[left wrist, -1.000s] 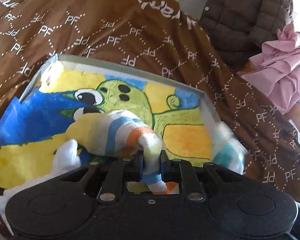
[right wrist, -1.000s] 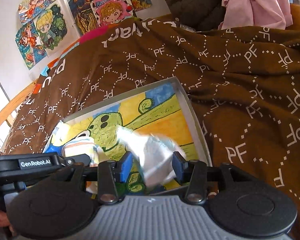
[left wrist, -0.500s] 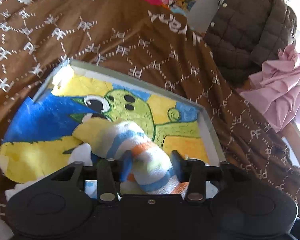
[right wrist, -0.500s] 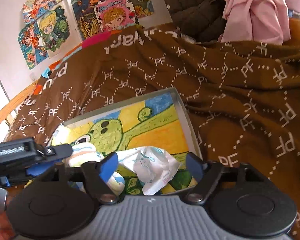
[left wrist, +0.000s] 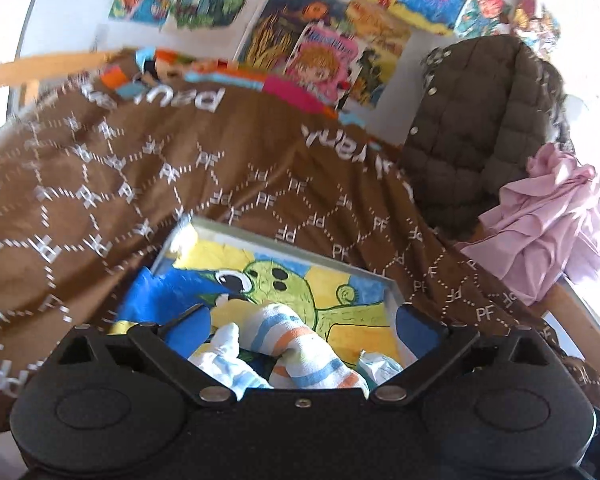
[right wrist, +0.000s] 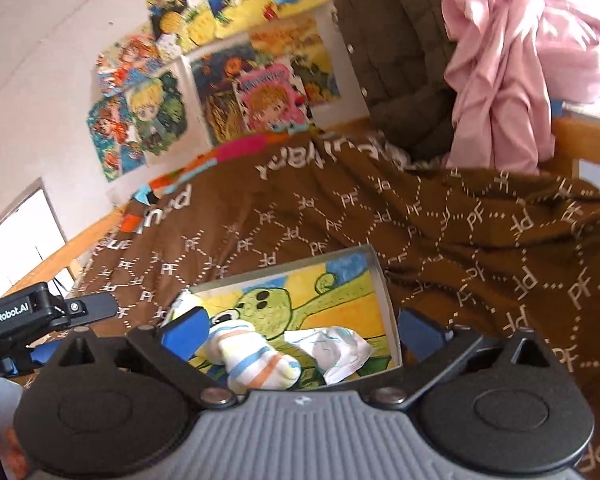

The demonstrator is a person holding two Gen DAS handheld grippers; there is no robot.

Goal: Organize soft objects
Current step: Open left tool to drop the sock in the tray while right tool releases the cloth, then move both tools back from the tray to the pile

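Note:
A shallow box (left wrist: pixel 392 294) with a green cartoon creature painted inside lies on the brown bed cover; it also shows in the right wrist view (right wrist: pixel 380 280). A striped white, blue and orange sock (left wrist: pixel 300 344) lies loose in it, also seen in the right wrist view (right wrist: pixel 252 356). A second pale striped sock (left wrist: pixel 228 360) lies beside it. A crumpled white cloth (right wrist: pixel 336 350) lies in the box's right part. My left gripper (left wrist: pixel 300 328) is open and empty above the socks. My right gripper (right wrist: pixel 304 328) is open and empty above the box.
A brown patterned bed cover (left wrist: pixel 220 168) lies all around the box. A dark quilted jacket (left wrist: pixel 480 128) and a pink garment (left wrist: pixel 548 224) hang at the right. Posters (right wrist: pixel 268 92) cover the wall. The left gripper's body (right wrist: pixel 28 312) shows at the right view's left edge.
My left gripper let go of the striped sock and opened wide. My right gripper let go of the white cloth and opened. Both pulled up and back from the box.

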